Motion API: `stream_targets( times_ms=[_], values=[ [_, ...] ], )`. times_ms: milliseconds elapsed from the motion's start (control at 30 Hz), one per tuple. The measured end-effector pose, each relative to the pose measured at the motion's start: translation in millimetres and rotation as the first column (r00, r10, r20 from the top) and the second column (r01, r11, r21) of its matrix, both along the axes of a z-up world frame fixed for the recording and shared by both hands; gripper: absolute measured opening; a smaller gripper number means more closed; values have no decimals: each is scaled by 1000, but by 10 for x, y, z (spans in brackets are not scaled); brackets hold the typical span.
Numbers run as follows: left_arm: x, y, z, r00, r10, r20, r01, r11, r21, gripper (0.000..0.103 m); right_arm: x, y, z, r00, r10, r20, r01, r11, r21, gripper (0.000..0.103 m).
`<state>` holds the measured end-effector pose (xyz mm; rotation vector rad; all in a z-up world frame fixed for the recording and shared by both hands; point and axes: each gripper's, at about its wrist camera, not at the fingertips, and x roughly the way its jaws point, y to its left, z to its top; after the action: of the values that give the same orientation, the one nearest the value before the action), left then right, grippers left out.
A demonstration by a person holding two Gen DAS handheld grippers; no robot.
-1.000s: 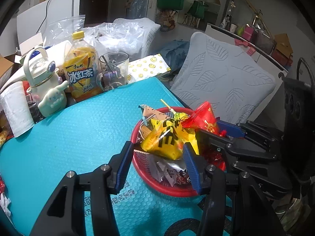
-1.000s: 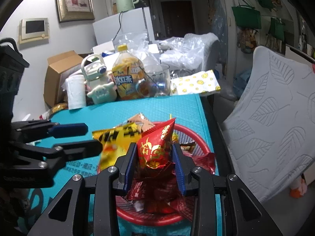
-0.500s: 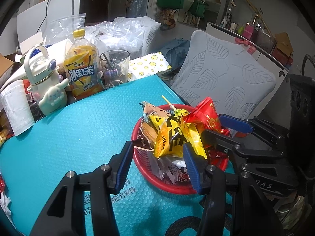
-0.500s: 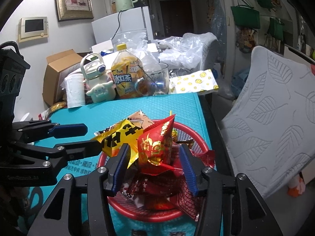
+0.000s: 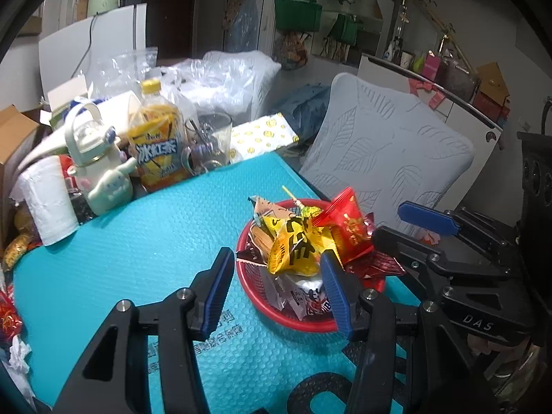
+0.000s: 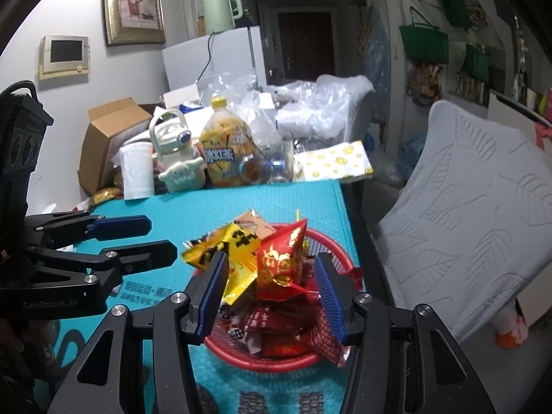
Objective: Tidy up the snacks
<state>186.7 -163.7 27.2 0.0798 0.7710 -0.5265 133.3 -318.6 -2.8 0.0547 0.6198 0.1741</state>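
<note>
A red mesh basket (image 5: 303,322) (image 6: 269,362) sits on the teal mat near the table's right edge, heaped with snack packets. A yellow packet (image 5: 293,248) (image 6: 234,252) and a red packet (image 5: 348,227) (image 6: 283,258) lie on top of the heap. My left gripper (image 5: 277,293) is open and empty, just short of the basket's near left rim. My right gripper (image 6: 270,293) is open and empty, its fingers either side of the heap and apart from the red packet. Each gripper shows in the other's view.
At the back of the teal mat (image 5: 138,241) stand an iced tea bottle (image 5: 160,148), a white character flask (image 5: 100,169), a glass mug (image 5: 208,143) and a paper roll (image 5: 48,203). A grey leaf-pattern cushion (image 5: 386,151) lies beyond the table's right edge.
My right gripper opened and let go of the red packet, which now rests on the heap. My left gripper drew back a little from the yellow packet.
</note>
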Motion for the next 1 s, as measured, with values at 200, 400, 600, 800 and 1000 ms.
stream_targets(
  times_ms=[200, 400, 600, 800, 1000],
  values=[
    [-256, 135, 213, 998, 12, 56, -11, 1000, -16, 51, -281, 99, 240, 998, -23, 54, 25, 999, -20, 51],
    [-574, 270, 397, 994, 14, 112, -10, 999, -33, 51, -612, 250, 458, 993, -25, 112, 29, 999, -37, 51],
    [-942, 375, 504, 988, 10, 155, -5, 999, -36, 51, -971, 368, 585, 987, -35, 157, 42, 998, -38, 56],
    [-1243, 440, 530, 982, 7, 187, -3, 1000, -24, 51, -1303, 456, 616, 982, -56, 181, 64, 997, -41, 63],
    [-1426, 488, 486, 983, 6, 186, -1, 1000, -27, 53, -1599, 495, 550, 977, -102, 186, 114, 992, -56, 72]
  ],
)
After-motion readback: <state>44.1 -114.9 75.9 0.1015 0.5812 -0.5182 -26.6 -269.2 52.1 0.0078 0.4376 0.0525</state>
